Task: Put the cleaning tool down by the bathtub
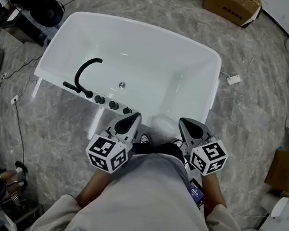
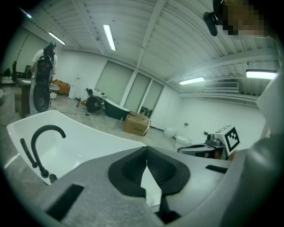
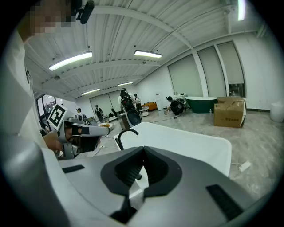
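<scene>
Left gripper (image 1: 132,118) and right gripper (image 1: 186,125): both clenched, nothing held. I see a pale lump (image 1: 162,123) between them at 12 o'clock, on the floor against the bathtub (image 1: 141,45), probably the cleaning tool. Plan: withdraw toward 6 o'clock without nudging it.

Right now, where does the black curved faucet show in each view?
Head view: faucet, upper left, on the bathtub's left rim.
Left gripper view: faucet, far left, below the middle.
Right gripper view: faucet, near centre.
Shared landmark: cardboard box beyond the bathtub.
</scene>
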The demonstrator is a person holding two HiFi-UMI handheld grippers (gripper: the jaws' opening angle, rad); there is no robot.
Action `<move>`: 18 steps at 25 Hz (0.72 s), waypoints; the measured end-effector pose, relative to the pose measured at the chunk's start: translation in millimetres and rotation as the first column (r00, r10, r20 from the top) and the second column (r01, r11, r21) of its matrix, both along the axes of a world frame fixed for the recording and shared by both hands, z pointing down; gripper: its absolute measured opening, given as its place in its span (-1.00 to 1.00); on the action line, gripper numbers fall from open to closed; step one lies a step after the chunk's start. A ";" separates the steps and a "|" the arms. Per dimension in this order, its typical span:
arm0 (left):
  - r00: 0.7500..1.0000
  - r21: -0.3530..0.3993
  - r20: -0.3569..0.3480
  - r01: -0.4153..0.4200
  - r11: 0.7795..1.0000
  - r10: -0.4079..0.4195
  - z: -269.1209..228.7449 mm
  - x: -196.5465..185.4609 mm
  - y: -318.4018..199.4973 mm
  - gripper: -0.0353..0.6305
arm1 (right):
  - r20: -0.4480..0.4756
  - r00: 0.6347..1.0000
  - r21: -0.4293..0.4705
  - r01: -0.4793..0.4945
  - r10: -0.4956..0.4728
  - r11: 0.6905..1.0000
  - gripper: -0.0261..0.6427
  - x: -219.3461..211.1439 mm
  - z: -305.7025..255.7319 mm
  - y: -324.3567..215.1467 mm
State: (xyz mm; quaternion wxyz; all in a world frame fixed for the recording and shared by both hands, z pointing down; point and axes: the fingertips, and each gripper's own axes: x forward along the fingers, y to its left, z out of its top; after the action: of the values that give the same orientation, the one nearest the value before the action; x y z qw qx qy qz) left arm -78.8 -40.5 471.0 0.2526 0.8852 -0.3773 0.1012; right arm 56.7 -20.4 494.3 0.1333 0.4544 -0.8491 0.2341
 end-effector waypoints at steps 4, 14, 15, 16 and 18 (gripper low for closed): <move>1.000 -0.004 0.018 -0.015 1.000 0.015 1.8 2.4 0.1 -0.87 | 0.027 1.000 0.002 -0.010 0.010 1.000 -0.89 1.6 -4.5 0.5; 0.999 -0.032 0.022 -0.029 0.999 0.030 9.2 8.1 9.1 -0.88 | 0.005 0.999 -0.023 -0.037 0.037 0.999 -0.89 3.5 -0.1 6.3; 0.999 -0.038 0.022 -0.031 0.999 0.032 10.3 9.3 10.4 -0.88 | 0.006 0.999 -0.030 -0.040 0.040 0.999 -0.89 4.0 0.4 6.9; 0.999 -0.043 0.019 -0.033 0.999 0.034 10.9 10.9 11.5 -0.88 | 0.005 0.999 -0.035 -0.040 0.040 0.999 -0.89 4.4 0.8 7.6; 0.999 -0.049 0.014 -0.036 0.998 0.037 11.0 15.2 13.3 -0.88 | -0.003 1.000 -0.039 -0.031 0.031 0.999 -0.89 5.0 0.7 9.7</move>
State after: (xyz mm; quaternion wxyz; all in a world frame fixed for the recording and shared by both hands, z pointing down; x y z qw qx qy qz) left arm -63.6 -27.2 482.0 0.2694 0.8848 -0.3603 0.1216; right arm 61.7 -10.7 494.9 0.1393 0.4651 -0.8371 0.2521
